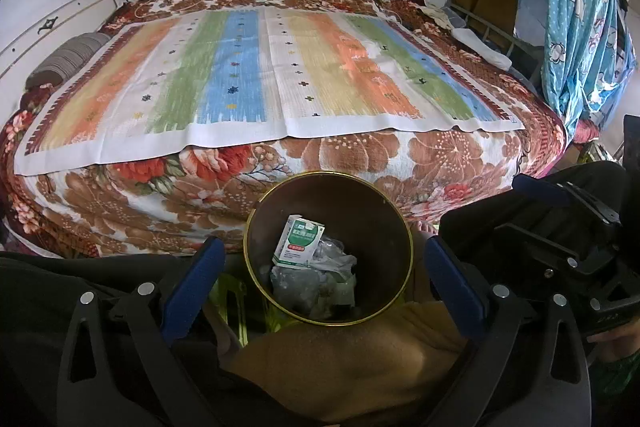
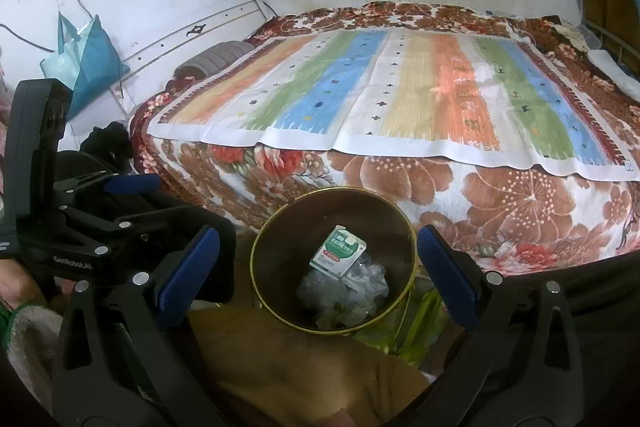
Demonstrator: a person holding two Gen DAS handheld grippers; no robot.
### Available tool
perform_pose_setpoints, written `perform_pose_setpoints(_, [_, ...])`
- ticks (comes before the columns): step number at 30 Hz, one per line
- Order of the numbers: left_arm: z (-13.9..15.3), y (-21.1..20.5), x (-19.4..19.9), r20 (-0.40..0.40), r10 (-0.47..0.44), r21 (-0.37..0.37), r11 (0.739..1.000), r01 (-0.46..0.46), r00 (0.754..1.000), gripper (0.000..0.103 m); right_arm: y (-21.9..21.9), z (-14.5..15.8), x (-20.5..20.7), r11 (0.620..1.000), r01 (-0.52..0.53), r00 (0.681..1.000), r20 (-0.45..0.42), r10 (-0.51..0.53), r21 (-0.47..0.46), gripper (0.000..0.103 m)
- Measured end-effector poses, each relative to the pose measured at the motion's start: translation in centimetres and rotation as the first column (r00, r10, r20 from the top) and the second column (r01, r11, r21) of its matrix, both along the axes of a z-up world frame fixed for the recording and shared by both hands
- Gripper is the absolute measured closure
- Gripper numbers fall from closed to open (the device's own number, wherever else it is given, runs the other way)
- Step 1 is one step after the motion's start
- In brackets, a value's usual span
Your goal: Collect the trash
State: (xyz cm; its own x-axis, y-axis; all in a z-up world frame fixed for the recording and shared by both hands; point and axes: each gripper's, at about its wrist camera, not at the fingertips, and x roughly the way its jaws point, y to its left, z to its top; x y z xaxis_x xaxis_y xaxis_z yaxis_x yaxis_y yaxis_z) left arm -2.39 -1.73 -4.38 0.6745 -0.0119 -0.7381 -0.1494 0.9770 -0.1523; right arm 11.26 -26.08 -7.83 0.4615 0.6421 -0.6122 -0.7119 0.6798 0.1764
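A round dark bin with a gold rim (image 1: 245, 243) (image 2: 253, 267) stands in front of the bed, below both grippers. Inside it lie a green-and-white carton (image 1: 299, 241) (image 2: 338, 253) and crumpled clear plastic (image 1: 316, 281) (image 2: 352, 287). My left gripper (image 1: 323, 245) hangs open over the bin, its blue pads (image 1: 196, 287) wide apart and empty. My right gripper (image 2: 318, 233) is open too, with nothing between its blue pads (image 2: 448, 275). The two grippers are side by side; the black body (image 1: 560, 239) (image 2: 100, 223) of each shows in the other's view.
A bed with a floral blanket (image 1: 440, 155) (image 2: 500, 195) and a striped cloth (image 1: 248, 75) (image 2: 400, 87) fills the space beyond the bin. A tan-clothed leg (image 1: 352, 359) lies under the grippers. Yellow-green plastic (image 1: 232, 303) (image 2: 416, 327) sits beside the bin. Clothes (image 1: 576, 15) hang at the right.
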Motion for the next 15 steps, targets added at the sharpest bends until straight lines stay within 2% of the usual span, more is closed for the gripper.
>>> perform_pose_setpoints(15, [-0.02,-0.35,-0.16,0.009,-0.008,-0.007,1.000,0.008,1.000,0.006,0.13,-0.15,-0.12,1.000,-0.012,1.000,-0.009,0.013,0.008,0.009])
